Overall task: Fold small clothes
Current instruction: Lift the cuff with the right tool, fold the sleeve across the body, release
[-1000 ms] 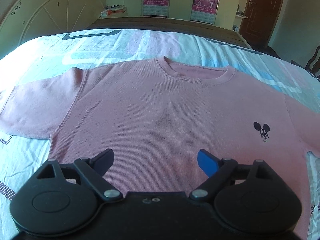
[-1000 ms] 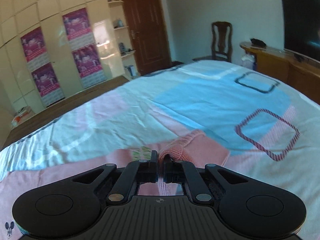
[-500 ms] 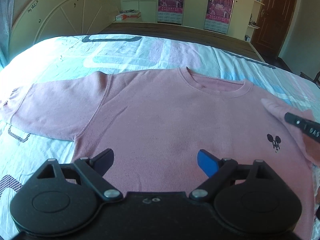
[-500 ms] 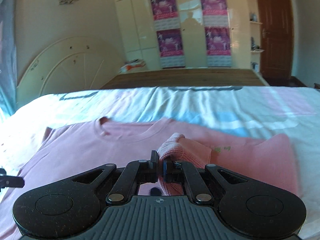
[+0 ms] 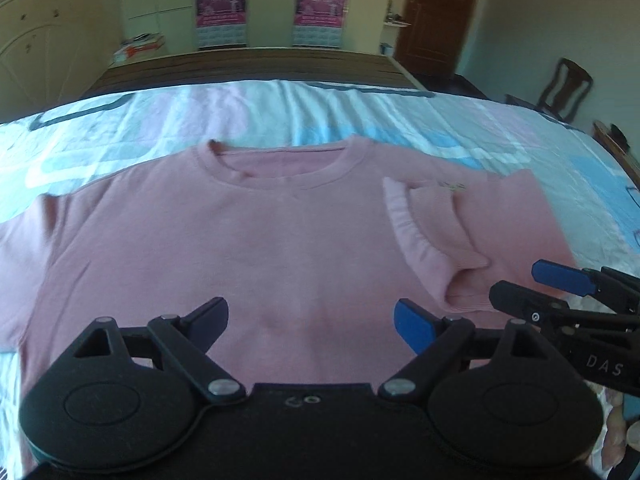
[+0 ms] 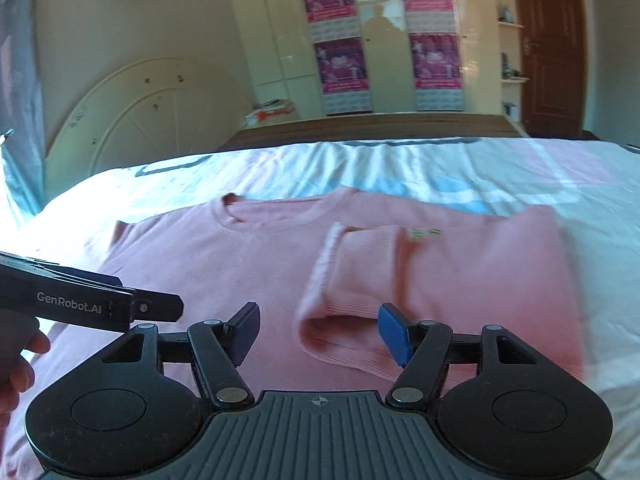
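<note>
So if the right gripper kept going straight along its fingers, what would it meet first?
Most likely the folded-over sleeve of the pink sweater, whose cuff end lies between the open fingers of the right gripper, apparently untouched. Depth is unclear.

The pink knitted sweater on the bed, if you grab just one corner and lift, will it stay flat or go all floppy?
Probably floppy: the pink knitted sweater lies limp, and its folded-over sleeve sags in soft curves. It likely won't slide much, since ribbed knit on the wrinkled patterned bedsheet looks grippy. It seems light, so a corner grab would likely drag the rest along.
</note>
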`<state>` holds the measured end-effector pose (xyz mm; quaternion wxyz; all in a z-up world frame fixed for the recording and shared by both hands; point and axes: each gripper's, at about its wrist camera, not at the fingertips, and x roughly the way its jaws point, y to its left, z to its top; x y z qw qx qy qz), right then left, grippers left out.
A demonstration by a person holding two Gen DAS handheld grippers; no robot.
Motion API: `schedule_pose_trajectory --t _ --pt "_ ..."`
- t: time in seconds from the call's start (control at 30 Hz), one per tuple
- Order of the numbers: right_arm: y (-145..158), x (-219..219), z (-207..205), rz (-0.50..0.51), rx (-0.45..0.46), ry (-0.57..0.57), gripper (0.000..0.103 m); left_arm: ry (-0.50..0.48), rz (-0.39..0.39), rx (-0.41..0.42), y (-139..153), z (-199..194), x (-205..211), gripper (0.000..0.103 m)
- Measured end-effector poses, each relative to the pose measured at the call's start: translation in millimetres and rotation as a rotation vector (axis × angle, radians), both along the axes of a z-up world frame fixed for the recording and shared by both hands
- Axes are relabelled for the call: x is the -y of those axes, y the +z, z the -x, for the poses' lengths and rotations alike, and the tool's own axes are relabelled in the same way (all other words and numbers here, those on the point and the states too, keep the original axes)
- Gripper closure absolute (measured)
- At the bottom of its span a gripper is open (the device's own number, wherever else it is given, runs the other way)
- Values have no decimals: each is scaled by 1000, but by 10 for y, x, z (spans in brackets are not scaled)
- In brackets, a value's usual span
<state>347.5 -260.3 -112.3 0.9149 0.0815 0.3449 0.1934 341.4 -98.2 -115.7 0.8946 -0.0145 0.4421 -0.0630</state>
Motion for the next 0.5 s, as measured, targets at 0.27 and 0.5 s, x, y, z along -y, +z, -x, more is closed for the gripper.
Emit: schedule_pose_trajectory --t 0.27,0.5 --pt "-164 638 256 143 -64 -216 38 -200 -90 14 -354 -235 825 34" --pt "-296 863 345 138 -97 -281 38 -148 -85 39 -595 -456 831 39"
